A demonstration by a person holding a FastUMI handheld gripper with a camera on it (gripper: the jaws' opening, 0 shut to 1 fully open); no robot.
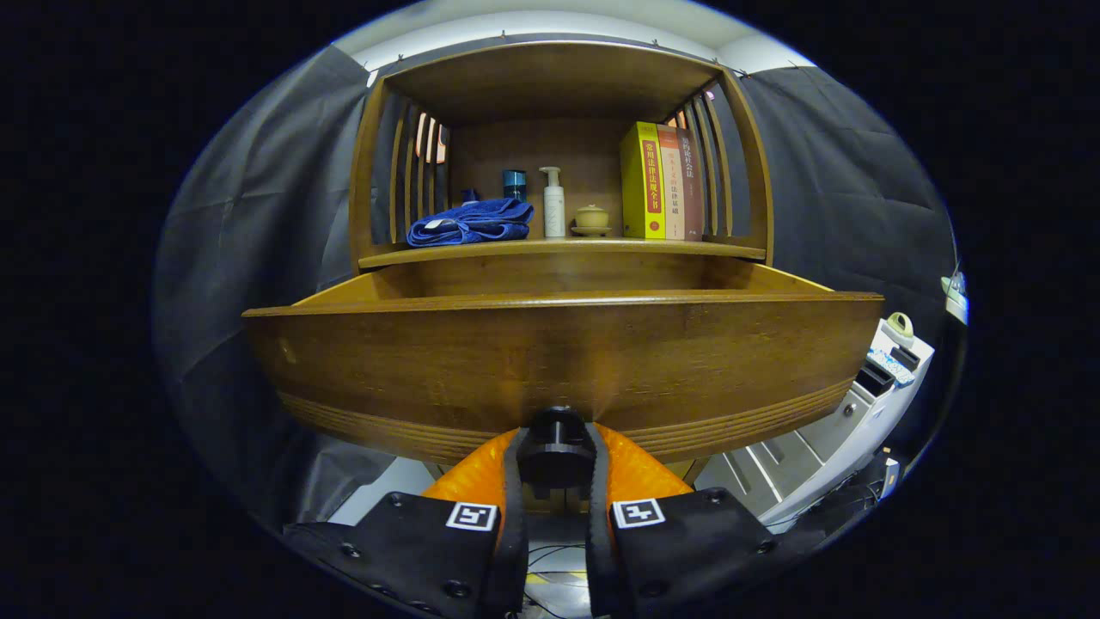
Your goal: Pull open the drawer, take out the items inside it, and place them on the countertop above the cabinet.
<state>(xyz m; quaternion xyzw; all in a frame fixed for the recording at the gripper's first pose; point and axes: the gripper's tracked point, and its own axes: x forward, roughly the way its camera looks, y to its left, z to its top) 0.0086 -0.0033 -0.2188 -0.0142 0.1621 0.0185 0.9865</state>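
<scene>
A wooden drawer (559,361) stands pulled out from the cabinet, its broad front panel close ahead of me. Its inside is hidden behind the front panel's top edge. A black round knob (557,447) sits low on the middle of the panel. My gripper (557,464) is shut on the knob, with the orange fingers (473,481) pressing on it from both sides. Above the drawer is the countertop (567,249), a shelf framed by wooden slats.
On the countertop lie a folded blue towel (471,222), a dark blue jar (514,184), a white pump bottle (553,203), a small tan lidded pot (591,218) and three upright books (660,182). A white unit (859,413) stands to the right of the cabinet.
</scene>
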